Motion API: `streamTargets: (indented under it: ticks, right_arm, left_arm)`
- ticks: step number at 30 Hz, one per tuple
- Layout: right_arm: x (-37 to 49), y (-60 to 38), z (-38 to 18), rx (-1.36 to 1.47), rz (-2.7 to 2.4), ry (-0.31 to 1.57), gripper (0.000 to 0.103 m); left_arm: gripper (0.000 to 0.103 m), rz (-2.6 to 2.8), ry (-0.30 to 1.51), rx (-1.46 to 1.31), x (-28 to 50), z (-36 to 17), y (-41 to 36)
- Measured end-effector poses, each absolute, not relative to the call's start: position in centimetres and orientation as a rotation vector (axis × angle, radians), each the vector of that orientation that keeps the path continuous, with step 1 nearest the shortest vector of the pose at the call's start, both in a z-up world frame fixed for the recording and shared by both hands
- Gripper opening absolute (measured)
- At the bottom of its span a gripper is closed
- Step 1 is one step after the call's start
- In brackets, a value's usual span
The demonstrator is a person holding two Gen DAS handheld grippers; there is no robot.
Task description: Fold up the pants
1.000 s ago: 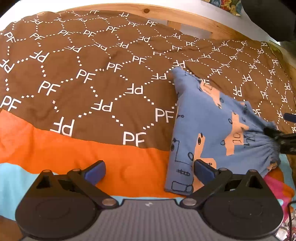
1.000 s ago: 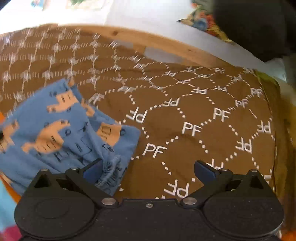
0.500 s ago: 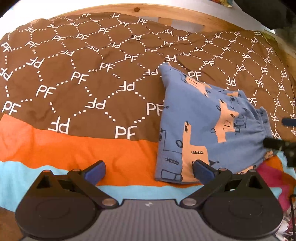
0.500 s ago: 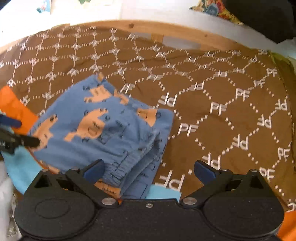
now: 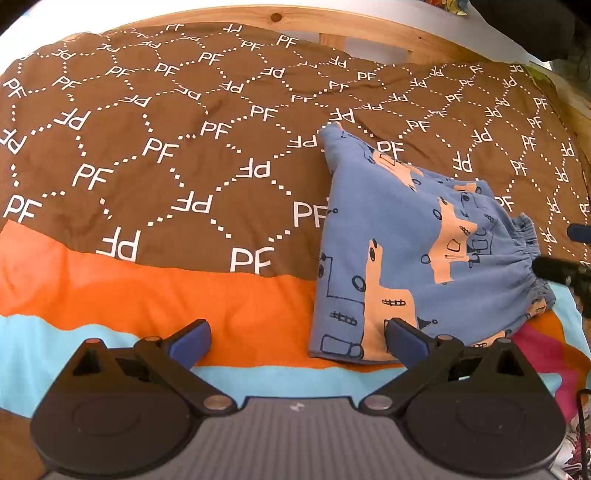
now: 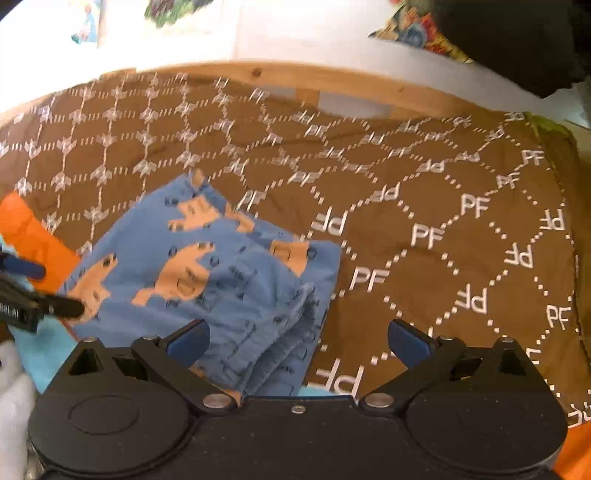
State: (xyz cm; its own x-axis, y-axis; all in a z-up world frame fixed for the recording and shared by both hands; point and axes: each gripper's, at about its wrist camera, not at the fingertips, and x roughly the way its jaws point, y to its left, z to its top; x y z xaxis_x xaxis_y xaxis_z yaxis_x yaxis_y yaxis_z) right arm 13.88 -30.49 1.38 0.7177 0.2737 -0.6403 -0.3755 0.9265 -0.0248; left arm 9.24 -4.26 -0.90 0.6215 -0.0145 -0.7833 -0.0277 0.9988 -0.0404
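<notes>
We see blue pants (image 5: 413,254) with orange print folded into compact wedge, lying right of centre in left wrist view, on brown "PF" blanket (image 5: 177,155) and orange stripe (image 5: 147,295). Gathered waistband at right edge of frame. Our left gripper (image 5: 297,338) spread wide, holding nothing; its right finger at bottom hem of pants. Our right gripper (image 6: 297,338) likewise spread, empty; in its view pants sit lower left, waistband just ahead of left finger. Wooden bed frame (image 5: 332,26) along top.
</notes>
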Motion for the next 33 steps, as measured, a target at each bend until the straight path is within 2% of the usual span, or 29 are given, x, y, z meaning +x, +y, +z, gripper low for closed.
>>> streamTargets:
  ticks: [7, 13, 19, 23, 27, 31, 33]
  right_arm:
    - [15.0, -31.7, 0.7, -0.128, 0.17, 0.574, 0.102]
    - [17.3, -31.5, -2.1, -0.18, 0.151, 0.634, 0.102]
    - [16.3, -32.6, 0.1, -0.064, 0.255, 0.576, 0.102]
    - [16.3, -33.2, 0.2, 0.027, 0.41, 0.643, 0.102]
    - [17.1, -33.2, -0.7, 0.126, 0.499, 0.792, 0.102]
    - [16.0, -31.0, -1.6, -0.049, 0.473, 0.83, 0.102]
    - [15.6, -30.4, -1.5, -0.095, 0.476, 0.813, 0.102]
  left_arm:
    - [0.103, -0.026, 0.785, -0.053, 10.4, 1.4, -3.9]
    - [0.103, 0.034, 0.898, -0.021, 12.5, -0.4, -4.0]
    - [0.103, 0.016, 0.868, -0.131, 11.6, 0.8, -2.8]
    - [0.103, -0.086, 0.818, -0.204, 11.0, 1.7, -2.7]
    - [0.103, -0.191, 0.845, -0.237, 10.9, 1.1, -3.5]
    - [0.103, -0.185, 0.945, -0.139, 11.1, -0.6, -4.9]
    - [0.103, -0.194, 0.938, -0.047, 10.6, -0.9, -5.7]
